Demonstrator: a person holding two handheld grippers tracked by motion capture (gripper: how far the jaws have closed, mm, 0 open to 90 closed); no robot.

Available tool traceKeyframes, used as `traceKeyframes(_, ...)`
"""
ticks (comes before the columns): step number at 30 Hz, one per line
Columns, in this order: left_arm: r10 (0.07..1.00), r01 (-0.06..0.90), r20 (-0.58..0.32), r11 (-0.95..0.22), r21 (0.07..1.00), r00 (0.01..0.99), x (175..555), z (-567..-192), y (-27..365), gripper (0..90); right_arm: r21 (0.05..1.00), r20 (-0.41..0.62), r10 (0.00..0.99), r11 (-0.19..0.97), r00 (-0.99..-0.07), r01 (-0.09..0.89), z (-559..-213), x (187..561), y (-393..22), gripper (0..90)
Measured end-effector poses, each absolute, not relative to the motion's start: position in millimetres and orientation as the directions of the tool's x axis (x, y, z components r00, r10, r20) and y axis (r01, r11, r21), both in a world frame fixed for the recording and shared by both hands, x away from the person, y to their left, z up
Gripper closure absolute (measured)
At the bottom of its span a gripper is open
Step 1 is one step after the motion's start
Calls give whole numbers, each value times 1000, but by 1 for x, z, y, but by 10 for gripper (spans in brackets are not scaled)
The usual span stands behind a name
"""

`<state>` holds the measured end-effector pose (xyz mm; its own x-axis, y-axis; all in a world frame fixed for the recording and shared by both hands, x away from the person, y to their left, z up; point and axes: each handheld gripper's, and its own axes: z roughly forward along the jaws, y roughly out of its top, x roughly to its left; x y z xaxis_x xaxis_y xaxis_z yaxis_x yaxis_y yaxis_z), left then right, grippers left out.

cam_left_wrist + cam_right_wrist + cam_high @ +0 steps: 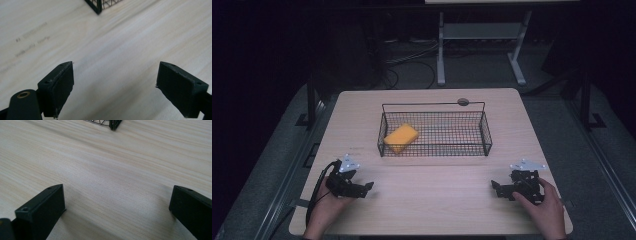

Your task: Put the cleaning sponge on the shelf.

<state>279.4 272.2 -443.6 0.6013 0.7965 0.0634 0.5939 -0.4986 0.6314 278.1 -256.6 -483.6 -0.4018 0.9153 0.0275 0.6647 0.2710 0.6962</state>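
A black wire basket [485,131] stands at the middle of the light wooden table [432,200], and an orange sponge [401,137] lies in its left end. My left gripper [367,187] rests low over the table near the front left, open, with bare wood between its jaws [115,82]. Near the front right, my right gripper [496,187] is also open over bare wood [117,207]. A corner of the basket [98,6] shows at the top of the left gripper view, and another corner [113,123] at the top of the right gripper view.
A small round dark disc [463,102] sits on the table behind the basket. Beyond the table stand a white desk frame [442,50] and cables on the dark floor. Faint printed marks [30,35] lie on the wood left of the basket.
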Motion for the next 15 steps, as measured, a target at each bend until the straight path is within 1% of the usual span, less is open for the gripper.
traceKeyframes(3, 800, 604, 73, -505, 616, 595, 276, -449, 275, 136, 696, 28, 915, 271, -402, 665, -484, 278, -257, 0)
traceKeyframes(15, 802, 623, 45, -496, 605, 595, 269, -460, 279, 135, 696, 28, 916, 270, -401, 666, -484, 278, -256, 0)
